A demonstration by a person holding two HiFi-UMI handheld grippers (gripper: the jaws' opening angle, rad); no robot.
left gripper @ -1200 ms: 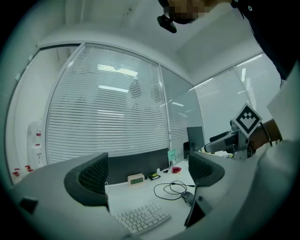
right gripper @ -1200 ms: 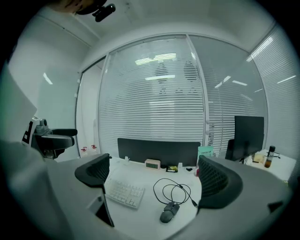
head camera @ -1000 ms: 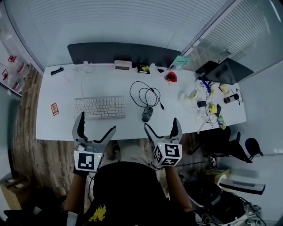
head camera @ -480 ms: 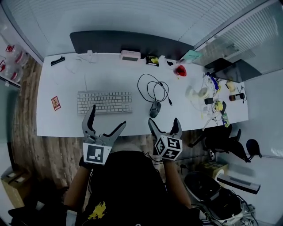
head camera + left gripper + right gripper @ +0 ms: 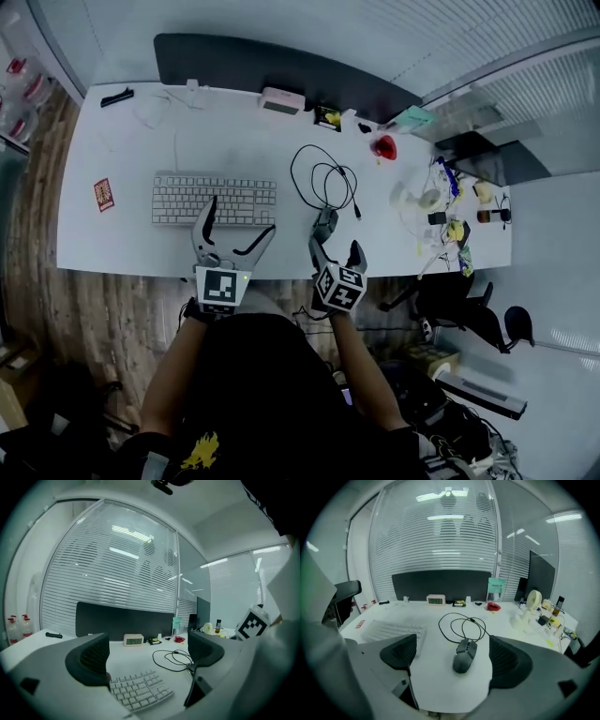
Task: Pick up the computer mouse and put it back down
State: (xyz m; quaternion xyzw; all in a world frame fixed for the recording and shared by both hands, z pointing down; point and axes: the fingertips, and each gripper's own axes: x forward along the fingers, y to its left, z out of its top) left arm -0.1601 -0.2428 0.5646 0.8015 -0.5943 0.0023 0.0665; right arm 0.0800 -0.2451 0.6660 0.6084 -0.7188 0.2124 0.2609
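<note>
Head view: the rounded, smooth dark-grey plastic computer mouse [image 5: 325, 222] with its cord sits just ahead of the right gripper [image 5: 335, 246].

Left gripper view: the left gripper [image 5: 150, 656] gapes empty over the white keyboard [image 5: 140, 691].

Right gripper view: the mouse sits centred between the ribbed black pads [image 5: 506, 660], untouched. The jaws are wide but have just been narrowing.

A white desk [image 5: 122, 244] stands on wood floor [image 5: 103, 319] before blinds [image 5: 117, 550].
</note>
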